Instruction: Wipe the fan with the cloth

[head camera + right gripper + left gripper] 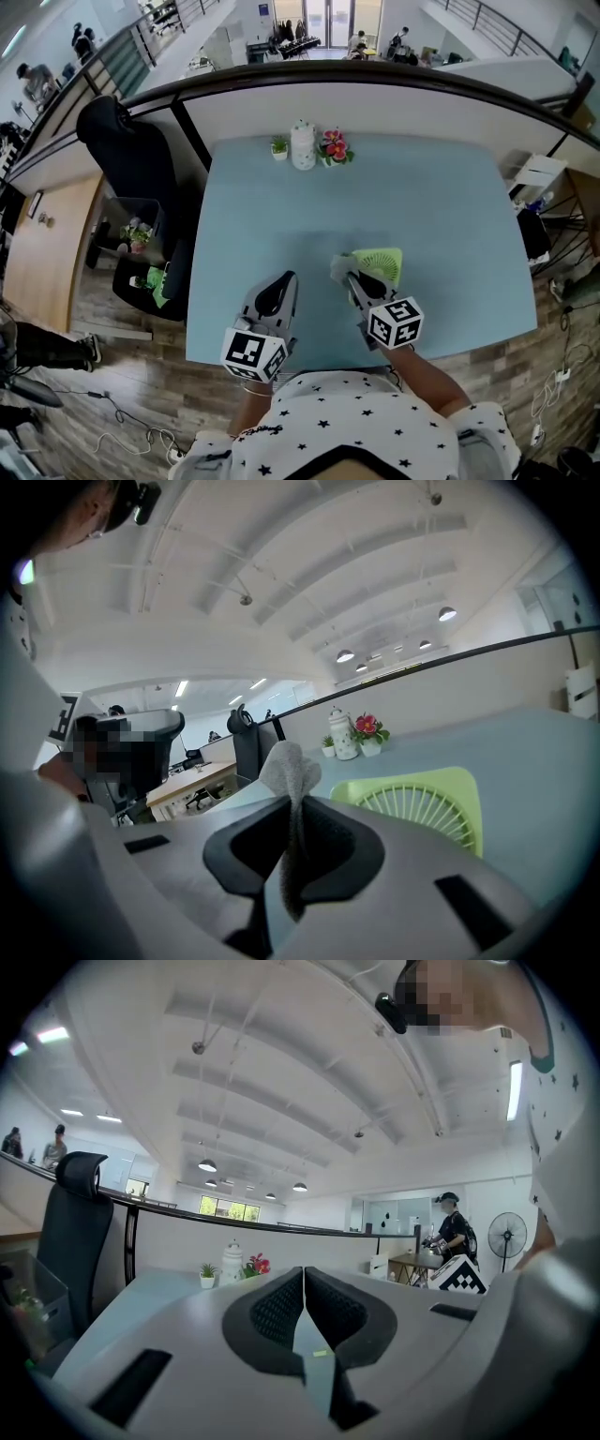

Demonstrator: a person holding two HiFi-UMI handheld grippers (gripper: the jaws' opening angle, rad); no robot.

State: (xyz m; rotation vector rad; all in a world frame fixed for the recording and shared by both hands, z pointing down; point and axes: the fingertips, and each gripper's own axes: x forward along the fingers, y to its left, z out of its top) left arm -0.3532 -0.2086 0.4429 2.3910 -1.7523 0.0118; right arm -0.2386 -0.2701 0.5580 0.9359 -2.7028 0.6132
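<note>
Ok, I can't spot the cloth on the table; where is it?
In the right gripper view the cloth is pinched in the right gripper, left of the green fan.

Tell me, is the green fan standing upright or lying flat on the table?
Lying flat. The fan rests on the table with its round grille facing up, as the head view and right gripper view show.

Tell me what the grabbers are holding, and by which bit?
Right gripper pinches the grey cloth by a bunched fold. Left gripper holds nothing.
</note>
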